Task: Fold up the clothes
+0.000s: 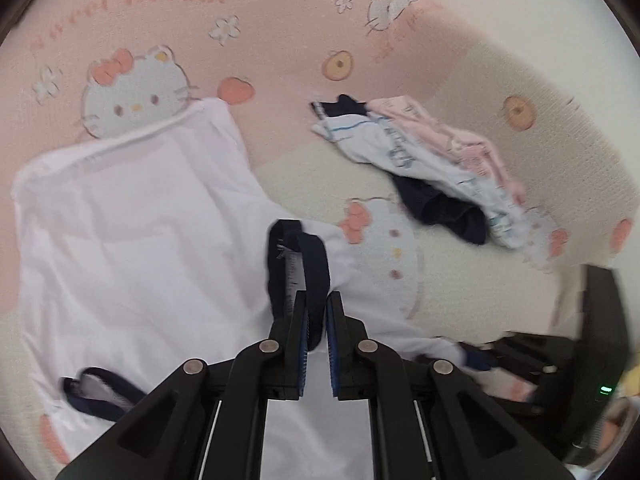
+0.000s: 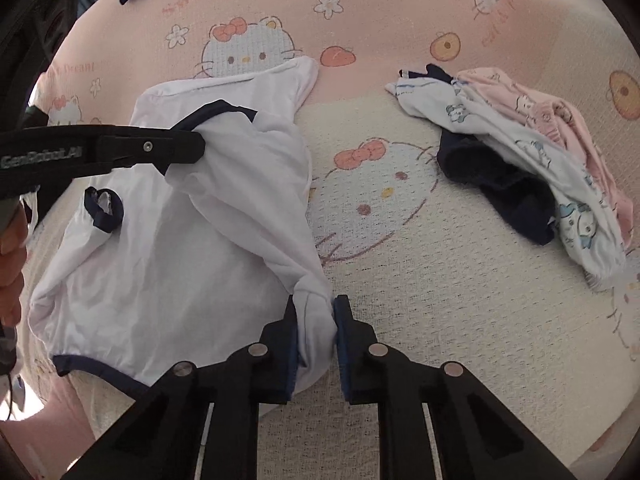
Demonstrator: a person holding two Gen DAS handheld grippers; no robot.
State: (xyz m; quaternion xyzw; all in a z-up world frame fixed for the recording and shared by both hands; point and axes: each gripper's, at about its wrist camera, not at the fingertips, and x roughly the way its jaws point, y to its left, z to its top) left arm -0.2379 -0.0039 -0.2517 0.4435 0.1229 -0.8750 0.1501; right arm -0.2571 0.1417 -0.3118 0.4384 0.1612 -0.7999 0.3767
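The left gripper [image 1: 316, 320] pinches the white T-shirt's [image 2: 180, 260] navy collar [image 1: 298, 268] at the far left, while the right gripper [image 2: 315, 328] pinches its near right sleeve [image 2: 314, 320], so the shirt stretches diagonally between them.

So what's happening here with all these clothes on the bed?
A person is folding laundry on a pink and cream cartoon-cat bedspread, a two-finger black gripper in each hand. The left gripper is shut on the navy-trimmed neckline of a white T-shirt. The right gripper pinches a bunched edge of the same shirt. The shirt is still rumpled, not folded. A small heap of white, pink and navy garments lies untouched to the right.
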